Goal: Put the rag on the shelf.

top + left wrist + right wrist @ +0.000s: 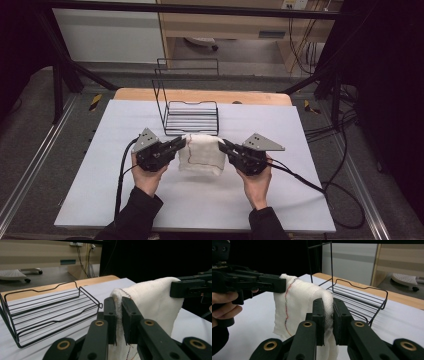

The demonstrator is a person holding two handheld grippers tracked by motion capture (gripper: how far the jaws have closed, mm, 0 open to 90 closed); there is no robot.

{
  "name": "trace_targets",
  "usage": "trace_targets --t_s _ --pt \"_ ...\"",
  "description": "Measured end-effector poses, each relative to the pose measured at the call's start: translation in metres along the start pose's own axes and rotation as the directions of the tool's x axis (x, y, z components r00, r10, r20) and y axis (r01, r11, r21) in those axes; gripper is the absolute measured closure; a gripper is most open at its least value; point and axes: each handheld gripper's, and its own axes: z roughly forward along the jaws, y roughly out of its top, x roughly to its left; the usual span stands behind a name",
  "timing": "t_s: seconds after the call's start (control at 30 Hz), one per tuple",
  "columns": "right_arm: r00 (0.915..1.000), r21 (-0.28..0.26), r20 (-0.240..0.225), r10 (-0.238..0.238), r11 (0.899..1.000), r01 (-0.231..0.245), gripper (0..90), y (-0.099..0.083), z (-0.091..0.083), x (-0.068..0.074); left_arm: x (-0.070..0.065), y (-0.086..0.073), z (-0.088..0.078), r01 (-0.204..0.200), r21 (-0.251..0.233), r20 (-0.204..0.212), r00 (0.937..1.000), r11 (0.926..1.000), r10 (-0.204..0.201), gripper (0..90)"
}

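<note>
Right gripper view: cloth (pixel 299 300) stitching red.

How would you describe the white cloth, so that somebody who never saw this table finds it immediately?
Start at the white table sheet and find the black wire rack at its far middle. Just in front of it hangs the white cloth, held up between the left gripper and right gripper. It is the only soft item, with a dark stitched line along its edge.

Grey floor (pixel 45 145), wooden cabinet (pixel 220 25)
</note>
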Motion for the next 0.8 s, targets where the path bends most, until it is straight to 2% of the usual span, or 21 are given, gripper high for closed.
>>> trace_targets --t_s 0.8 --pt "0.9993 -0.108 0.004 -0.036 0.993 0.036 81.3 0.025 -0.005 0.007 -0.002 0.028 -0.012 -0.033 -0.084 -0.013 0.9994 0.9959 0.032 82.1"
